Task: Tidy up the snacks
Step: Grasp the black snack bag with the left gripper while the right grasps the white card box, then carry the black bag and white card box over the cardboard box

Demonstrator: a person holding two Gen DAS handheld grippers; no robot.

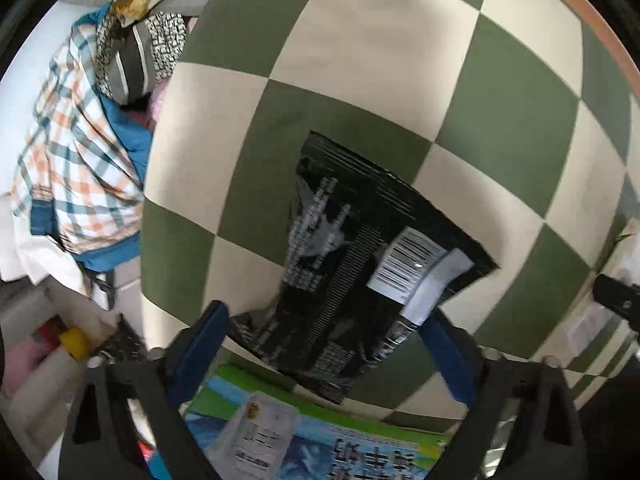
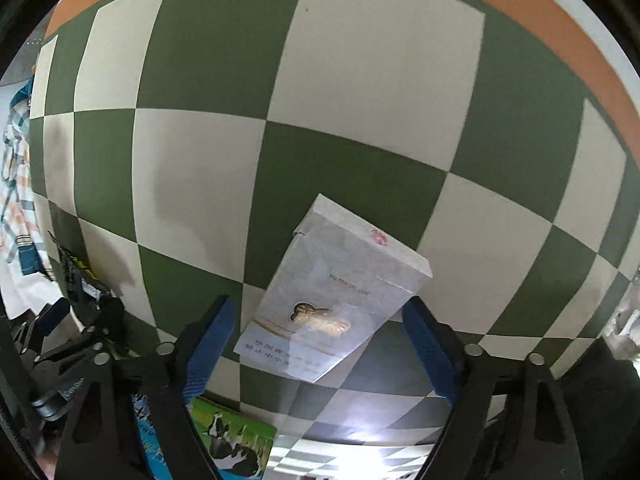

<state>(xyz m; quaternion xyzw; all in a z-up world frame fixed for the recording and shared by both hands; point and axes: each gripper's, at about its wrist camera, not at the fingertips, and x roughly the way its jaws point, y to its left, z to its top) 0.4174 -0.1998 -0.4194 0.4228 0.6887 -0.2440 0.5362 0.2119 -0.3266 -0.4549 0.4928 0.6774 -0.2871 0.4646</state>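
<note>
A black snack bag (image 1: 360,264) with a barcode lies on the green-and-cream checked table (image 1: 360,80). My left gripper (image 1: 324,324) is open around the bag's near end, blue fingers (image 1: 200,344) on either side. A pale silver box (image 2: 340,300) with a gold peanut emblem lies on the same table (image 2: 320,160). My right gripper (image 2: 320,332) stands open around that box's near end. The black bag (image 2: 80,276) and the left gripper show at the left edge of the right wrist view.
A green-and-blue milk carton box (image 1: 320,432) sits below the table's near edge, also visible as the carton (image 2: 232,436) with a cow picture. Plaid clothing (image 1: 80,160) and a patterned bag are piled left of the table. A yellow tape roll (image 1: 76,342) lies lower left.
</note>
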